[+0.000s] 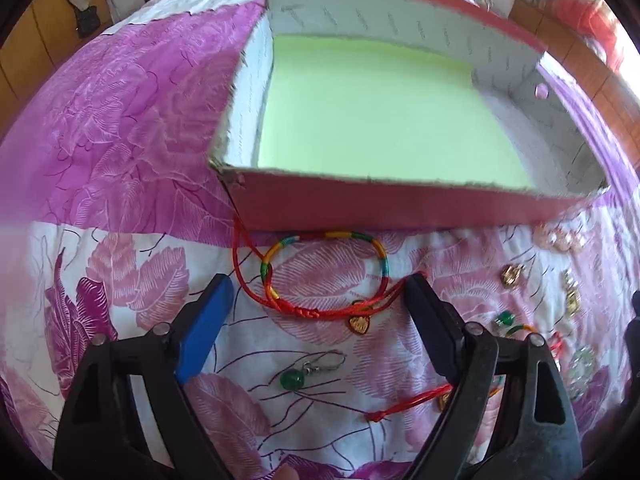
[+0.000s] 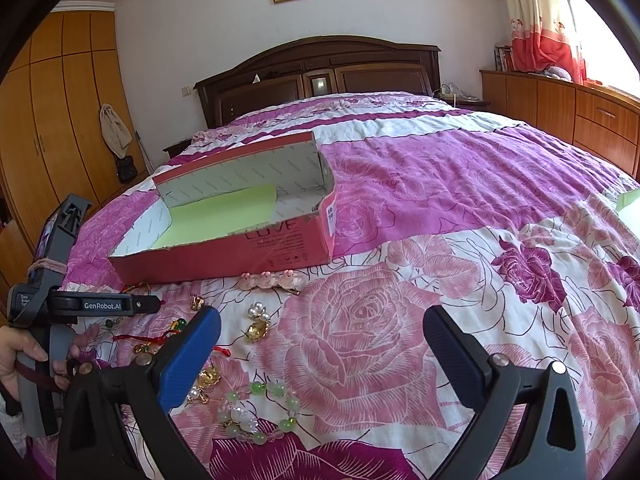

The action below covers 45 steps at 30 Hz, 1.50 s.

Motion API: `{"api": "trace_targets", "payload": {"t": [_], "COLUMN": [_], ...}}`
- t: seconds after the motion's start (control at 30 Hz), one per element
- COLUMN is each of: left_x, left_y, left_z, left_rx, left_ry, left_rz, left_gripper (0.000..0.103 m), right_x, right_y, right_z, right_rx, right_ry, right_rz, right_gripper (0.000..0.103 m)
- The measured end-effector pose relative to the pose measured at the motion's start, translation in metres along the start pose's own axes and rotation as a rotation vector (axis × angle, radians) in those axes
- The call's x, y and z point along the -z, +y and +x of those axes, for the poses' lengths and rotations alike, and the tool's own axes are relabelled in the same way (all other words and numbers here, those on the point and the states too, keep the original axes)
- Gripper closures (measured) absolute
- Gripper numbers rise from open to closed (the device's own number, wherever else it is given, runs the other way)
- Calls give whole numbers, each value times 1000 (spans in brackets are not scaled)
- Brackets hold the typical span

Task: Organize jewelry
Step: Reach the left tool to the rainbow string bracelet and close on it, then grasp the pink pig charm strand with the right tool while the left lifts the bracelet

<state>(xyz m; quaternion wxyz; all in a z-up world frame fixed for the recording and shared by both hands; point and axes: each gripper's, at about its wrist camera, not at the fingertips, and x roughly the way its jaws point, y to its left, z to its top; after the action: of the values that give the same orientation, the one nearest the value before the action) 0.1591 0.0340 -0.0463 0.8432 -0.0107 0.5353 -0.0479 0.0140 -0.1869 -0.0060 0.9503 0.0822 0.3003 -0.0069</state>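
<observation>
Your left claw hangs spread around the rainbow-and-red cord bracelet on the floral bedspread, just before the open red cardboard box's near wall, apparently positioned for pickup. Your right claw is spread, empty, beside the green bead bracelet.

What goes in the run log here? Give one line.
left gripper: open, over braided bracelet | right gripper: open, empty | red box: no jewelry visible inside
</observation>
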Motion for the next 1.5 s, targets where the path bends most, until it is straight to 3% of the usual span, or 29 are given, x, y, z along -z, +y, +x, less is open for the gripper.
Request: {"api": "trace_targets", "payload": {"t": [0.27, 0.37, 0.47, 0.63, 0.7, 1.0, 1.33, 1.5], "left_x": [5, 7, 13, 28, 33, 60, 83, 73], "left_y": [-3, -1, 2, 12, 14, 24, 30, 22], "left_z": [4, -1, -13, -35, -40, -69, -72, -64], "left_rx": [-12, 9, 19, 34, 40, 85, 120, 119], "left_ry": [0, -12, -52, -99, -109, -162, -172, -173], "left_rz": [22, 29, 26, 25, 27, -31, -65, -60], "left_gripper": [17, 21, 40, 91, 102, 103, 103, 103], "right_x": [-1, -1, -3, -5, -7, -23, -31, -35], "right_y": [1, 2, 5, 12, 14, 29, 54, 58], "right_z": [-1, -1, 0, 5, 7, 26, 69, 93], "right_rx": [1, 1, 2, 2, 2, 13, 73, 82], "right_ry": [-2, 1, 5, 33, 45, 124, 221, 268], "right_rz": [-7, -11, -23, -51, -61, -86, -139, -130], "right_gripper": [0, 0, 0, 0, 0, 0, 0, 2]}}
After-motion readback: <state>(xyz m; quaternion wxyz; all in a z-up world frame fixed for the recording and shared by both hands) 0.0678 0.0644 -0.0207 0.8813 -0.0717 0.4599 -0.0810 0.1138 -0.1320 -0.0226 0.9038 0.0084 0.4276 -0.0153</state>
